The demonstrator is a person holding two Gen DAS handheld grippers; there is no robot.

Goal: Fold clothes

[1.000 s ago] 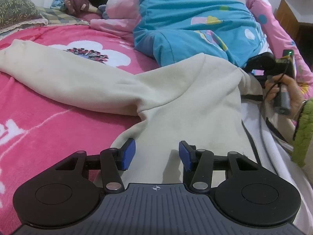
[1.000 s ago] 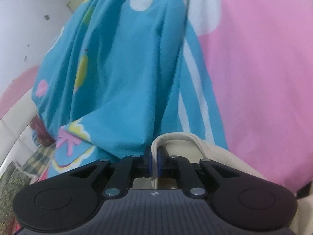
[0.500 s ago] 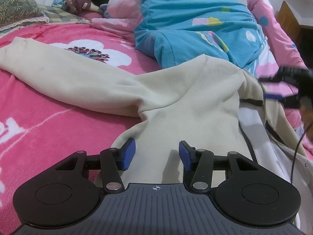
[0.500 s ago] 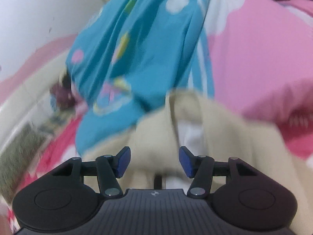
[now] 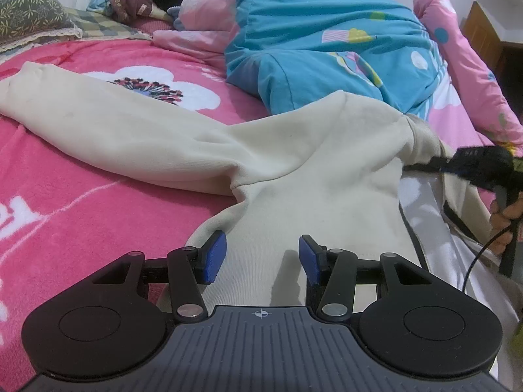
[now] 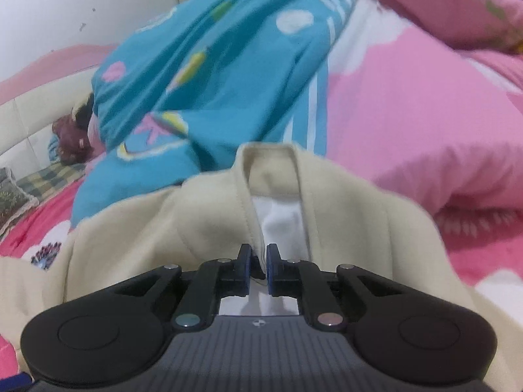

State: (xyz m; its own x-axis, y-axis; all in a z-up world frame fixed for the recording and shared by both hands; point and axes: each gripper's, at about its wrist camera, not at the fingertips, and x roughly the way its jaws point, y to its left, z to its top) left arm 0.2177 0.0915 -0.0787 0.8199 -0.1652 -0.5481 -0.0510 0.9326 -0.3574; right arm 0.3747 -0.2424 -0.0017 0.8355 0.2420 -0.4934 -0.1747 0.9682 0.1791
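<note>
Cream hoodie (image 5: pixel 294 163) spread on the pink blanket (image 5: pixel 65 196), white lining showing at its front opening; one sleeve runs long toward upper left. Left gripper (image 5: pixel 261 258) half open above the hem, holding nothing. Right gripper (image 6: pixel 259 266) closing on the lining's edge.

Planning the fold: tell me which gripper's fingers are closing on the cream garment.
The right gripper: its fingers are closing on the cream garment's front edge. The left gripper's fingers stand apart.

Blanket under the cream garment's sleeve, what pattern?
Pink fleece blanket with white flower print; left wrist view.
</note>
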